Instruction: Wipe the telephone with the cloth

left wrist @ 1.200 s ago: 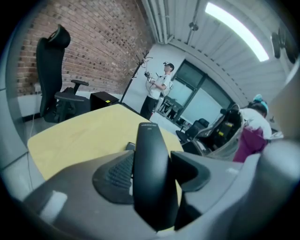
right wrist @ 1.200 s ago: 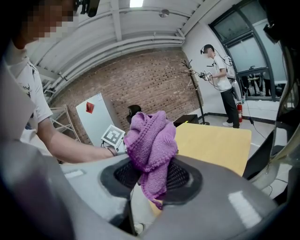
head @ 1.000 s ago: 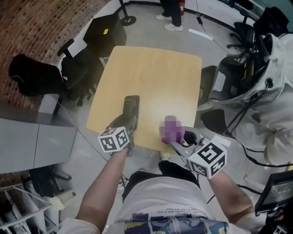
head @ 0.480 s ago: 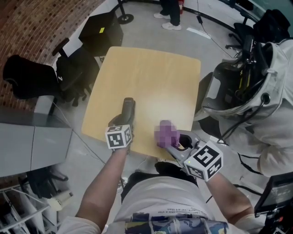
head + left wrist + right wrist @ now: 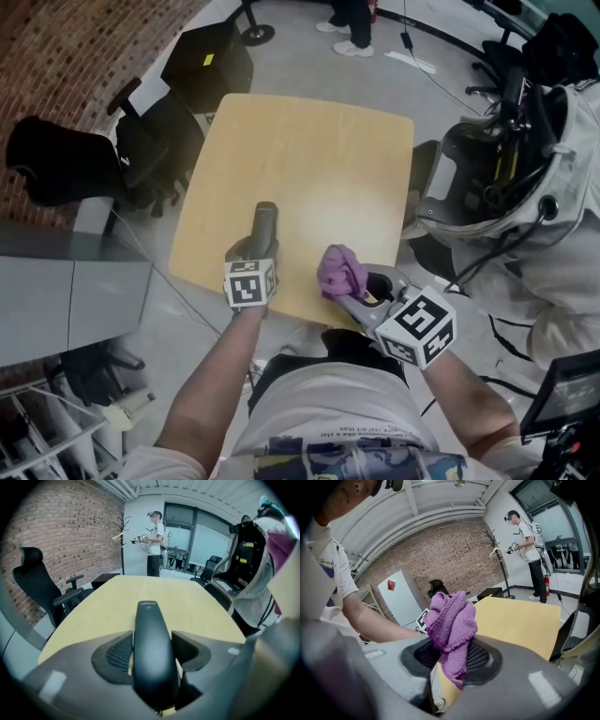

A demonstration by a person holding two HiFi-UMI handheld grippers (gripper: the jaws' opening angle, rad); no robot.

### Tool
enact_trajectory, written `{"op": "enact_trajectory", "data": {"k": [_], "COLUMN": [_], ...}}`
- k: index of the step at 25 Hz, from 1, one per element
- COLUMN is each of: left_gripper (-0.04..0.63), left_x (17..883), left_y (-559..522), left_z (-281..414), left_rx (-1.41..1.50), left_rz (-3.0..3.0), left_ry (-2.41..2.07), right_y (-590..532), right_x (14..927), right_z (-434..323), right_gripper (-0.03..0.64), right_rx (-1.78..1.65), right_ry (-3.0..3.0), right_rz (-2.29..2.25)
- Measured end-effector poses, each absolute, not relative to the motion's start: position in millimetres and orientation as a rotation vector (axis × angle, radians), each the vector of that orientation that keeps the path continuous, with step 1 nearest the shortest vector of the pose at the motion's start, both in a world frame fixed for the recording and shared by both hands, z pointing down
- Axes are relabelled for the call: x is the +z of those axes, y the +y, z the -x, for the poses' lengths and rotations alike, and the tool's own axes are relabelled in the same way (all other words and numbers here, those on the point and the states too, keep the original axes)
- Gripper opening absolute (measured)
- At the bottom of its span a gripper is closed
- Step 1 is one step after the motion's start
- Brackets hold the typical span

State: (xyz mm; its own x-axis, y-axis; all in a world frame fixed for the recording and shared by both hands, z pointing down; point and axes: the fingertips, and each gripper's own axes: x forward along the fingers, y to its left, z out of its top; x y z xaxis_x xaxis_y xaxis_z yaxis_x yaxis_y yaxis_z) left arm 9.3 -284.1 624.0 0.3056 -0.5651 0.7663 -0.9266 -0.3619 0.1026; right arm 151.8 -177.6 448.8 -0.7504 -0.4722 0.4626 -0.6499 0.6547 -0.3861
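Presently pre-wipe: left gripper (image 5: 259, 249) jaws are clamping black plastic telephone handset (image 5: 265, 221) at bench (image 5: 309, 141) edge; right gripper (image 5: 352, 292) jaws are pinching purple knitted cloth (image 5: 340, 270), next needing handset contact.

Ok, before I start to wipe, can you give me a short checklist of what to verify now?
1. Telephone gripped by left claw: ok, the pads press both its sides.
2. Cloth held in right claw: ok, bunched between the pads.
3. Cloth touching telephone: not ok, they are apart.
4. Telephone resting on table: cannot tell.
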Motion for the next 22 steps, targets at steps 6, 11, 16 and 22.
{"op": "enact_trajectory", "data": {"k": [6, 11, 16, 22], "left_gripper": [0.331, 0.356, 0.357, 0.294], "left_x": [625.6, 621.5, 594.5, 538.7], "left_y": [-285.3, -281.0, -274.2, -247.5], "left_z": [-8.7, 4.2, 26.3, 55.1], "left_rx": [0.868, 0.885, 0.775, 0.523], "left_rz": [-2.07, -2.115, -2.151, -2.175], "left_ry": [-1.281, -1.286, -1.369, -1.448], "right_y": [-174.4, -175.7, -171.5, -158.9], "right_x": [456.2, 462.5, 460.4, 449.3], "right_z": [-143.2, -133.4, -122.9, -107.2], "right_gripper": [0.121, 0.121, 0.121, 0.121], "right_rx": [0.748, 0.717, 0.654, 0.6], "right_ry": [-2.537, -2.533, -2.535, -2.541], "right_rz": [-0.879, -0.866, -0.854, -0.844]}}
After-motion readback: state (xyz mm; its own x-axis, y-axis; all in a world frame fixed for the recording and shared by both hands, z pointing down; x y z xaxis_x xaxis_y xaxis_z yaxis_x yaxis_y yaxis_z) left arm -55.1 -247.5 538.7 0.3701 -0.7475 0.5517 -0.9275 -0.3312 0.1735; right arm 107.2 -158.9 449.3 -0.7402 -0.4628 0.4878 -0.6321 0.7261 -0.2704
